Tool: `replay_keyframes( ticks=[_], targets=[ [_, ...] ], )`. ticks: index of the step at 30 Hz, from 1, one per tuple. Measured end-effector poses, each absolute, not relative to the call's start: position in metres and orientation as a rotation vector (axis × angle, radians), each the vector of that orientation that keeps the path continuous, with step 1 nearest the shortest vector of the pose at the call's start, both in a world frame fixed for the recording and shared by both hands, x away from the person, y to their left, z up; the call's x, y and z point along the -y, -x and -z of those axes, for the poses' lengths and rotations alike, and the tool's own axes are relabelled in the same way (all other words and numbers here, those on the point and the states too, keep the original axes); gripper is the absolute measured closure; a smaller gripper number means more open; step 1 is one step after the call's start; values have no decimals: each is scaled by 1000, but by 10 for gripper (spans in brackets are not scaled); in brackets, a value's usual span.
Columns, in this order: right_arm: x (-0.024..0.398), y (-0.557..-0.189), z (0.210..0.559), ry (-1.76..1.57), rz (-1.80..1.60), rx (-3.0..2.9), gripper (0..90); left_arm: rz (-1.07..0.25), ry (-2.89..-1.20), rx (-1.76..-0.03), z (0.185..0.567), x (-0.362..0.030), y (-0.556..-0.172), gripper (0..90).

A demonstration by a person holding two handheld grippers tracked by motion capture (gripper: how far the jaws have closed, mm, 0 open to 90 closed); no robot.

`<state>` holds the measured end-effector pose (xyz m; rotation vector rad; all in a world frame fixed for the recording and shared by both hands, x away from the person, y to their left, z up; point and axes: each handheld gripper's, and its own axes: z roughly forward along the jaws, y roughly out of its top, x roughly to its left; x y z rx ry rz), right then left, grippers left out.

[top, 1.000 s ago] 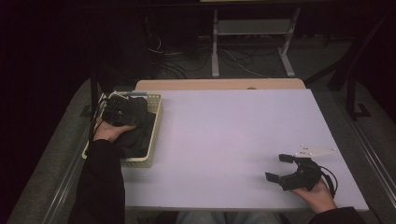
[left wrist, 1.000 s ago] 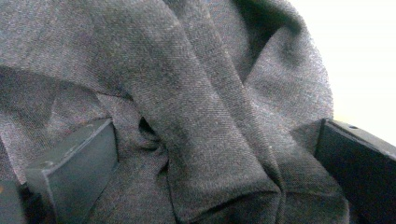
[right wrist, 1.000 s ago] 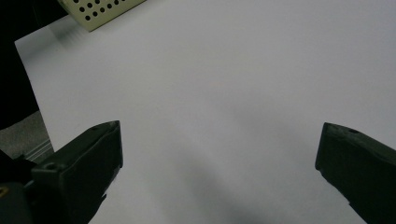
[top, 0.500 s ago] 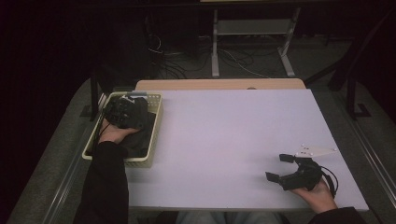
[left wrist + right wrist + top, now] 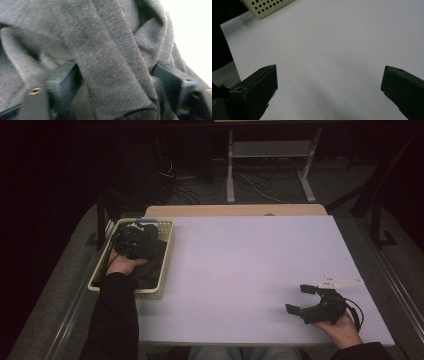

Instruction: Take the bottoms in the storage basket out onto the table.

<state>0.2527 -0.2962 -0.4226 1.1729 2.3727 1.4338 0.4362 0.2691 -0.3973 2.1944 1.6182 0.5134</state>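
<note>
High view, nearest edge first: the right hand (image 5: 341,330) is resting at the near right corner of the white surface (image 5: 250,270), holding the right gripper (image 5: 300,300) just above it. Its jaws are standing wide apart with nothing between them, pointing left across the bare top, and its grey plate (image 5: 340,281) is lying just beyond it. In the right gripper view the jaws are framing plain white surface, with a corner of the perforated basket (image 5: 265,6) showing far off at the top left.

On the left side, a dark sleeve (image 5: 115,320) is running up from the bottom edge to the left hand (image 5: 122,265), which is reaching into the pale yellow basket (image 5: 165,255) sitting at the surface's left edge. The left gripper (image 5: 135,241) is sitting down inside it on a dark grey cloth (image 5: 152,270). In the left gripper view the jaws are spread, with a thick fold of the cloth (image 5: 112,75) lying between them and more folds crowding all around, blocking any sight of the basket floor.

Beyond the surface, a strip of wooden table (image 5: 235,210) is showing, then dark floor with cables (image 5: 250,185) and a metal stand (image 5: 265,165).
</note>
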Motion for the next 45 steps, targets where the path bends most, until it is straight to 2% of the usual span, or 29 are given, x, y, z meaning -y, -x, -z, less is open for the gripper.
replay_keyframes(
  ticks=[1,2,9,17,25,45],
  targets=[
    [297,-253,423,-1180,-1434,-2371,3,-515,-2168,-1630,397,-269,-436,307],
    [297,-253,423,-1180,-1434,-2371,3,-511,-2168,-1636,396,-271,-435,307],
    [297,-253,423,-1177,-1436,-2365,3,-498,-2104,-1647,394,-280,-433,546],
    [298,-253,423,-1178,-1439,-2366,3,-469,-2067,-1650,393,-284,-432,681],
    [298,-254,423,-1191,-1442,-2368,3,-420,-2019,-1644,387,-291,-431,727],
    [300,-255,424,-1203,-1452,-2360,3,-321,-1950,-1478,344,-301,-411,730]
  ],
)
